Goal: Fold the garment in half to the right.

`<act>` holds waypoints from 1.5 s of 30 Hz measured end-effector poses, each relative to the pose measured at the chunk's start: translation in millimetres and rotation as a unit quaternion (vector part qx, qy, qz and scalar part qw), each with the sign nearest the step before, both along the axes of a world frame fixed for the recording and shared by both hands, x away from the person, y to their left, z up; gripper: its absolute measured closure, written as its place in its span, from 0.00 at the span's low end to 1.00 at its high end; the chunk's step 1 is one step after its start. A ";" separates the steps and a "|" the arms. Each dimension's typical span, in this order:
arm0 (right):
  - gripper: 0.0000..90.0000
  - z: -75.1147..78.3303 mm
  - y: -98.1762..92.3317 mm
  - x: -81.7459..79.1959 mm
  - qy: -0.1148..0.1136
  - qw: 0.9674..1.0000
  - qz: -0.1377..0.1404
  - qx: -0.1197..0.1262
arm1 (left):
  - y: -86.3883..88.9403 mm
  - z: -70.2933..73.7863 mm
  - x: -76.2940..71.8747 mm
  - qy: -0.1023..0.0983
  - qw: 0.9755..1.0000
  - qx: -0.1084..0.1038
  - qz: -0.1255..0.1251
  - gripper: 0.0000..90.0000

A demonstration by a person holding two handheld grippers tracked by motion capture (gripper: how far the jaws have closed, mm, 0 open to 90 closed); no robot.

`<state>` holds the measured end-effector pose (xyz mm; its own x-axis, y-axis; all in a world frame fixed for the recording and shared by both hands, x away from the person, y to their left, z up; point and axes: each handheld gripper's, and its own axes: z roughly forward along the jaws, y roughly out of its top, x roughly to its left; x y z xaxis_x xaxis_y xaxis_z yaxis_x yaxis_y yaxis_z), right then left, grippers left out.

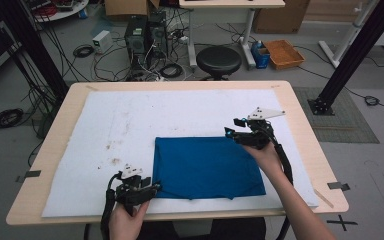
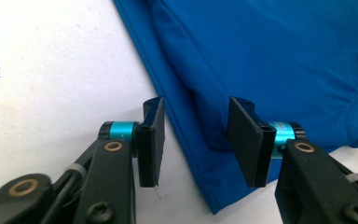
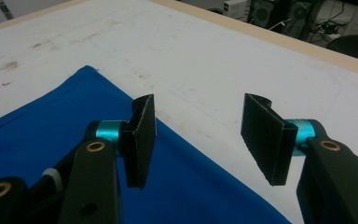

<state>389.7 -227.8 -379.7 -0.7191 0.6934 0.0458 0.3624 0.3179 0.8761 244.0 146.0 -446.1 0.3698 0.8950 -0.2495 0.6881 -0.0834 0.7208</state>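
- A folded blue cloth (image 1: pixel 207 167) lies flat on the white mat (image 1: pixel 105 130) of the tabletop (image 1: pixel 300 107), its long axis running 9 to 3 o'clock in the high view — a neat rectangle toward the near edge, right of centre.
- The left tongs (image 1: pixel 149 190) sit at the cloth's near-left corner, at about 7 o'clock from its middle; in the left gripper view that corner (image 2: pixel 205 158) lies between the half-open jaws, which do not yet press on it (the hem runs up toward 11 o'clock).
- The right tongs (image 1: pixel 235 134) stand at the far-right corner, about 1 o'clock from the middle, jaws apart and holding nothing — the cloth's edge (image 3: pixel 182 154) runs under one jaw, white mat under the other.
- Both hands are equally near, each at its own corner.
- The fabric looks smooth, thin and slightly shiny, with a stitched hem and a few soft creases.
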 end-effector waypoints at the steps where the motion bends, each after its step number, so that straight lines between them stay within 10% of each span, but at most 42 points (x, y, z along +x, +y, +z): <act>1: 0.51 -0.8 3.3 0.1 0.001 1.000 0.004 -0.002 | -0.6 0.2 -0.5 -0.001 1.000 0.002 0.000 0.64; 11: 0.51 -4.4 24.9 -0.6 0.004 1.000 0.023 -0.010 | -4.5 -0.7 -2.0 -0.004 1.000 -0.002 0.006 0.56; 27: 0.65 0.4 97.8 10.8 0.007 0.996 0.080 -0.042 | -12.8 -1.9 -1.2 -0.008 1.000 0.003 -0.006 0.91; 35: 0.73 -11.4 142.0 31.2 0.070 0.993 0.094 -0.028 | -11.4 -2.2 -0.7 -0.010 1.000 0.004 -0.009 0.91; 45: 0.72 -33.4 206.1 50.3 0.120 0.987 0.088 -0.065 | -10.1 -2.5 -0.8 -0.008 1.000 0.001 -0.013 0.91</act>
<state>440.0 -21.7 -413.1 -0.8077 0.5707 0.1480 0.4842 0.4989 0.7188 243.2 135.9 -448.6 0.3978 0.8849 -0.2422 0.6737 -0.1025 0.7319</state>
